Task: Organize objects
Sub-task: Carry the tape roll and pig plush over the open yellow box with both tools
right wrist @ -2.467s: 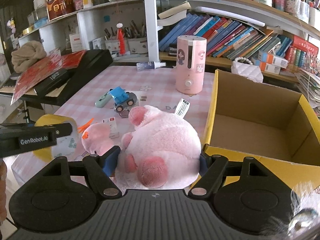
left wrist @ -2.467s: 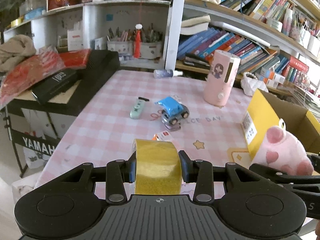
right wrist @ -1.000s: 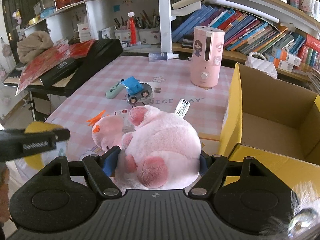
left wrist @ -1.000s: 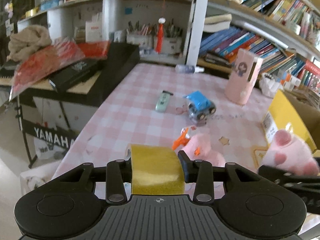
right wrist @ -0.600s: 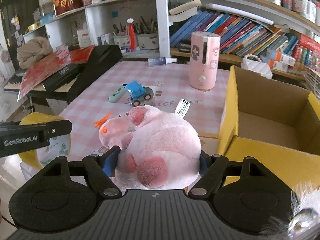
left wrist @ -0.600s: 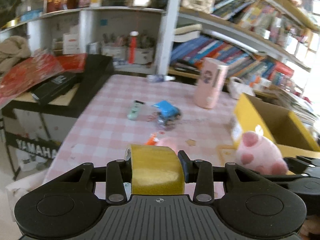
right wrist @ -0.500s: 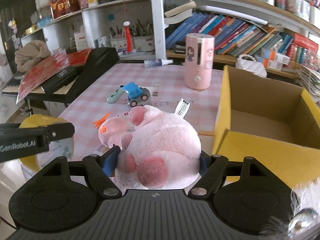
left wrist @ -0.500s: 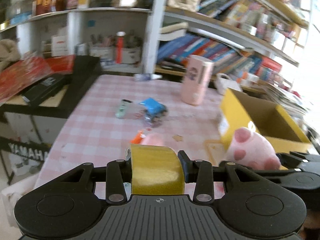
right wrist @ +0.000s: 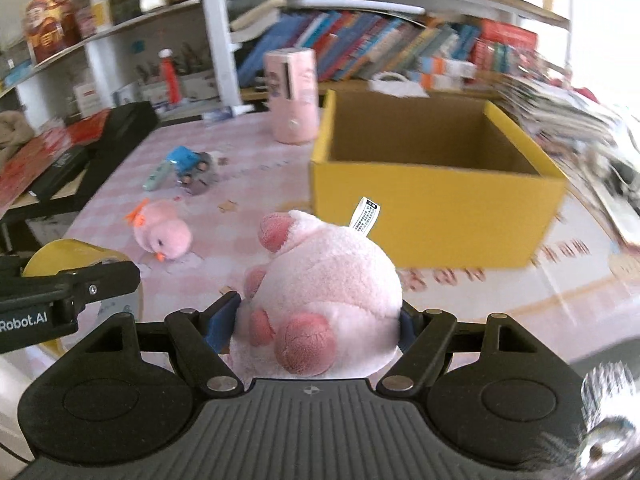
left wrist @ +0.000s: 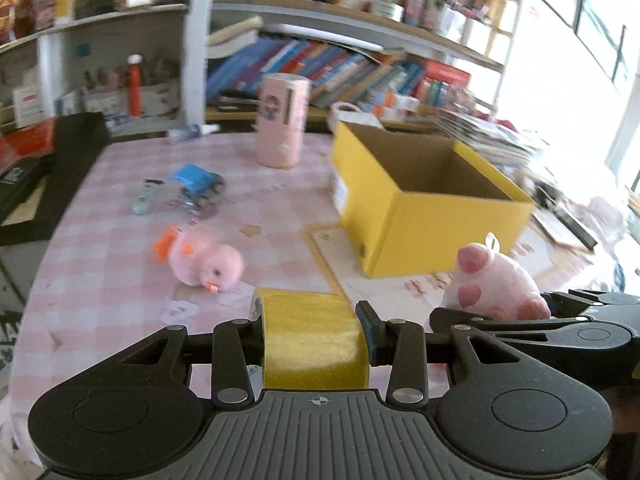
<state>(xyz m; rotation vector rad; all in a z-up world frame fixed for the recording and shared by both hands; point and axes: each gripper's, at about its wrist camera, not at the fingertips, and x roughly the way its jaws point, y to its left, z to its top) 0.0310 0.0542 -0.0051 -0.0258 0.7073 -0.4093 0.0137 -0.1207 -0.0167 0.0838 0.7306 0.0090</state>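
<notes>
My left gripper [left wrist: 314, 334] is shut on a roll of yellow tape [left wrist: 312, 344] and holds it above the near edge of the pink checked table [left wrist: 100, 272]. My right gripper [right wrist: 318, 320] is shut on a large pink plush toy [right wrist: 320, 280] and holds it in front of the open yellow cardboard box [right wrist: 432, 204]. The plush also shows at the right in the left wrist view [left wrist: 496, 284], and the box stands beyond it [left wrist: 424, 204]. A small pink plush chick [left wrist: 204, 262] lies on the table, also seen in the right wrist view [right wrist: 162, 234].
A blue toy car [left wrist: 198, 184], a green remote [left wrist: 144, 196] and a pink cylinder [left wrist: 282, 120] stand further back. A black case [left wrist: 48, 168] lies at the left. Bookshelves [left wrist: 360, 52] rise behind, and magazines [right wrist: 568, 120] lie beyond the box.
Both grippers have swung to the right with their loads, so the yellow box now sits nearer the middle of both views. The pink chick lies free on the table.
</notes>
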